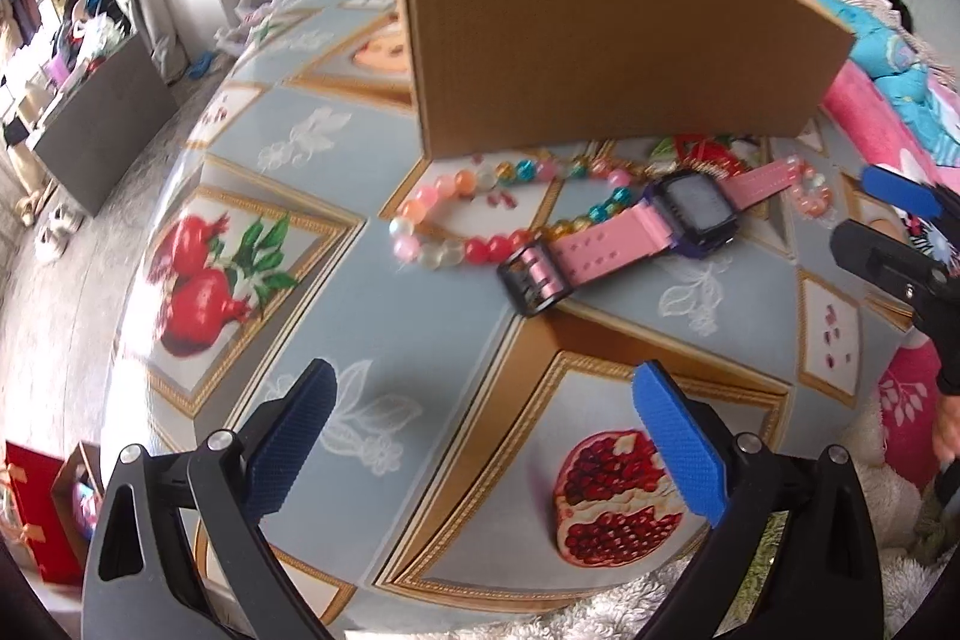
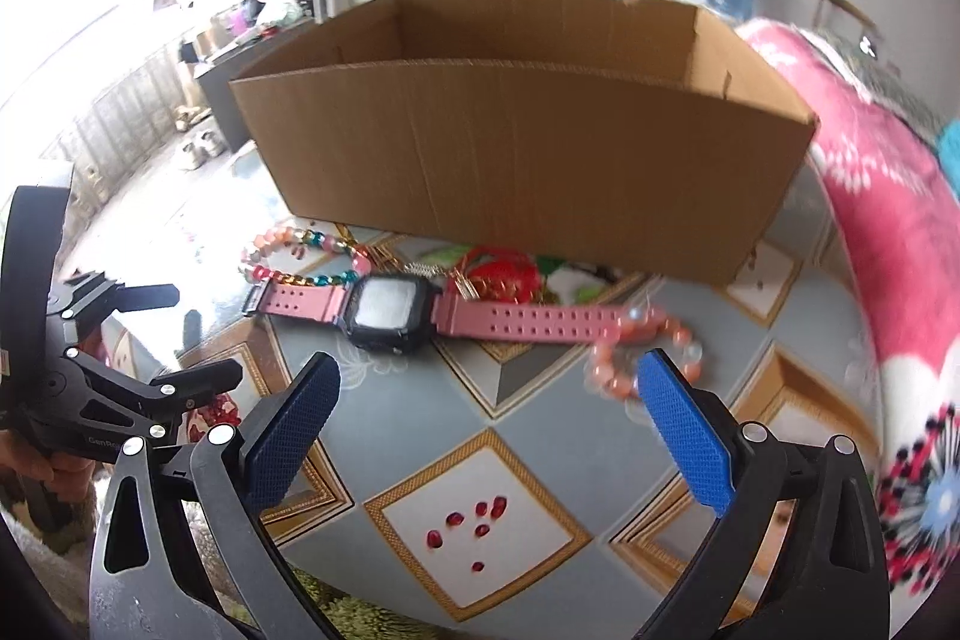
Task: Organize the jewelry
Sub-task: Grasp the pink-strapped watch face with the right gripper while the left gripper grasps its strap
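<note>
A pink-strapped watch with a black case (image 1: 690, 211) (image 2: 390, 310) lies flat on the table in front of an open cardboard box (image 1: 600, 34) (image 2: 528, 130). A multicoloured bead necklace (image 1: 456, 214) (image 2: 300, 250) lies beside and under its buckle end. A small pink bead bracelet (image 1: 810, 196) (image 2: 636, 358) lies at the strap's other end. Gold and red jewelry (image 2: 498, 274) sits between watch and box. My left gripper (image 1: 480, 400) is open and empty, short of the watch. My right gripper (image 2: 486, 388) is open and empty, just before the watch; the pink bracelet touches its right finger.
The table (image 1: 300, 196) (image 2: 480, 460) has a glossy pomegranate-print cover. A pink floral blanket (image 2: 888, 250) lies to the right of the box. The other gripper shows at the right edge of the left wrist view (image 1: 900, 244) and at the left edge of the right wrist view (image 2: 120, 370).
</note>
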`<state>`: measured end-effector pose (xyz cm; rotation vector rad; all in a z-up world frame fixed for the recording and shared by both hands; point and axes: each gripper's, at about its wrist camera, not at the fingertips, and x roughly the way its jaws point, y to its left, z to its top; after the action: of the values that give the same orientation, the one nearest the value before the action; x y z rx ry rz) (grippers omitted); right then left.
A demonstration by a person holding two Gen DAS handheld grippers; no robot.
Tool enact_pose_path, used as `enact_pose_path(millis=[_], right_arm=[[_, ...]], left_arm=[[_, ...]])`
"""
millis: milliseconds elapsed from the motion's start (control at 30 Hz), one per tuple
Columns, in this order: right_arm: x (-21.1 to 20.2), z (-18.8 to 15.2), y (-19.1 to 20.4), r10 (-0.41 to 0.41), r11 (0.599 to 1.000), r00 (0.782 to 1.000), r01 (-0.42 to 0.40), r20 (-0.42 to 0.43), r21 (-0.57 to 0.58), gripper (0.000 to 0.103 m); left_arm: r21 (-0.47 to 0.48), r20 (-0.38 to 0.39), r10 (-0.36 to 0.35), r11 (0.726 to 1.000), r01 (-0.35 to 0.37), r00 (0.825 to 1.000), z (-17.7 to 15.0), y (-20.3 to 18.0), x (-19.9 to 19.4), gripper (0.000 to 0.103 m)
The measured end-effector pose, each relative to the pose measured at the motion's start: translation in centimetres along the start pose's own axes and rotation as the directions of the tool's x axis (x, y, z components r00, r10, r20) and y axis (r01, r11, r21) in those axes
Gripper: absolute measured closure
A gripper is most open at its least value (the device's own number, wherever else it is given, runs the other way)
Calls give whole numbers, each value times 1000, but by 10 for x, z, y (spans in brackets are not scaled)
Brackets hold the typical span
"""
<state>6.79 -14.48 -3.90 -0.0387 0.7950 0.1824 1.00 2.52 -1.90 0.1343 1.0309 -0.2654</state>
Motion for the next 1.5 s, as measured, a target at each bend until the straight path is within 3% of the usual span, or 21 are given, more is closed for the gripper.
enact_pose_path(millis=[100, 233, 467, 600, 800, 900, 1033, 1067, 1167, 1267, 1367, 1500], right_arm=[[1, 5, 7, 71, 993, 998, -71, -3, -91, 9], [15, 9, 22, 147, 957, 986, -163, -84, -240, 14], [43, 23, 54, 160, 857, 970, -228, -182, -462, 39], [57, 28, 67, 130, 796, 971, -223, -201, -563, 41], [82, 28, 84, 123, 721, 945, -294, -302, -627, 43], [84, 31, 82, 147, 728, 934, -325, -326, -604, 53], [85, 33, 81, 173, 726, 923, -355, -343, -589, 53], [86, 35, 79, 187, 728, 916, -371, -354, -576, 53], [89, 45, 58, 272, 762, 868, -459, -416, -458, 54], [92, 49, 49, 325, 767, 832, -510, -450, -389, 54], [96, 52, 37, 394, 763, 782, -571, -483, -303, 54], [95, 52, 36, 430, 743, 751, -610, -501, -276, 54]], left_arm=[[48, 55, -18, 999, 15, 998, 4, -8, -6, 13], [67, 75, -49, 997, 44, 996, 6, -13, -6, 19], [81, 91, -100, 992, 93, 991, 8, -16, 3, 46], [80, 93, -121, 990, 114, 988, 9, -10, 7, 55], [105, 111, -145, 986, 133, 983, 10, -7, 5, 62], [135, 131, -148, 982, 130, 980, 8, -9, -1, 62], [184, 139, -146, 976, 119, 979, 7, -18, -5, 62], [194, 132, -147, 974, 120, 980, 6, -21, -3, 62], [226, 126, -127, 969, 96, 984, 4, -28, -2, 62], [262, 125, -114, 962, 78, 986, 3, -33, -2, 62], [284, 124, -95, 957, 56, 988, 1, -39, -2, 62], [346, 143, -23, 938, -28, 989, -3, -52, 1, 62]])
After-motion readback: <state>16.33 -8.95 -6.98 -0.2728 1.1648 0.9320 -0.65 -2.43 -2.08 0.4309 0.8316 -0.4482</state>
